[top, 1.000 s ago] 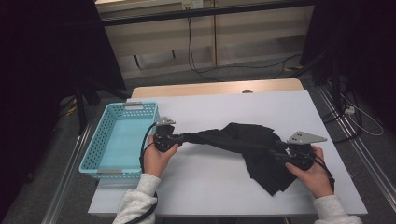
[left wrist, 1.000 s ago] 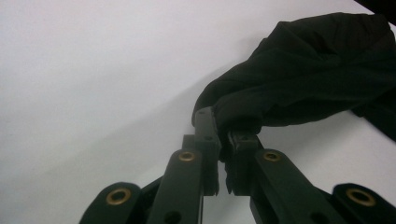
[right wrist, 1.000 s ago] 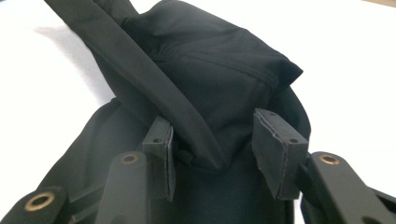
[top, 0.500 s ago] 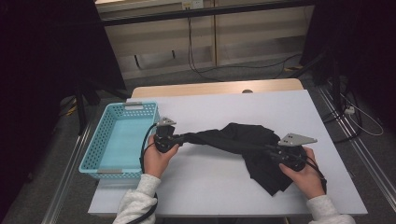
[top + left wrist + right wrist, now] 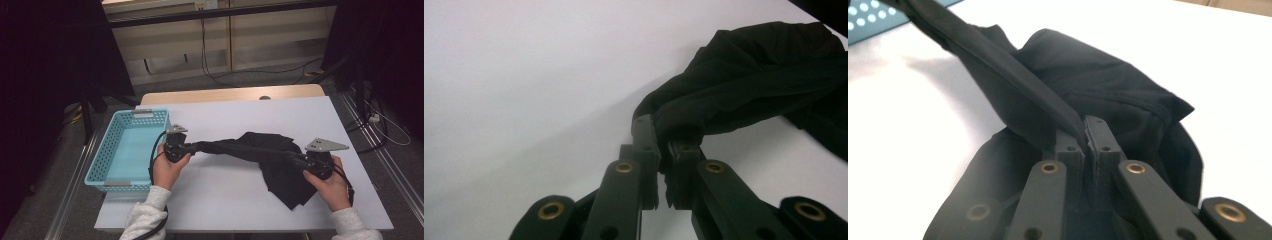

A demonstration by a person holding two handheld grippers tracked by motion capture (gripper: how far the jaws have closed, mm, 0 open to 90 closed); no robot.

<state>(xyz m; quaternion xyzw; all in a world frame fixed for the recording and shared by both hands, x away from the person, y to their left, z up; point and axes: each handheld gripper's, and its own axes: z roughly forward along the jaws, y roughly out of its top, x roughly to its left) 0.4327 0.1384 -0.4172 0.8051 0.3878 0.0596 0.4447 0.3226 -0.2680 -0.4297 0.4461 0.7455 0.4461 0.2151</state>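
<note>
Now, both ends pinned: left gripper (image 5: 186, 148) clamped on a bunched end of the black garment (image 5: 270, 155), jaws squeezed tight on a wad of fabric in the left gripper view (image 5: 663, 150); right gripper (image 5: 300, 161) likewise pressed together on a thin folded edge, seen close in the right gripper view (image 5: 1087, 131). Stretched between the two, a taut black band lifted off the white table (image 5: 240, 200), with the rest of the cloth sagging in a loose heap on the tabletop just ahead of the right hand (image 5: 332, 187). Blue basket (image 5: 107, 165) sitting at the table's left edge, just beside the left hand (image 5: 167, 167), apparently with nothing in it. Risks from here, as a judgement: pulling further apart likely to yank that slim edge out of the right jaws, since so little cloth sits between them; slackening unevenly apt to drop the band back into the heap and undo the spread. Dragging leftward toward the basket liable to catch the hanging folds on the rim. Twisted band also a worry — hard to flatten or fold without a regrip.
</note>
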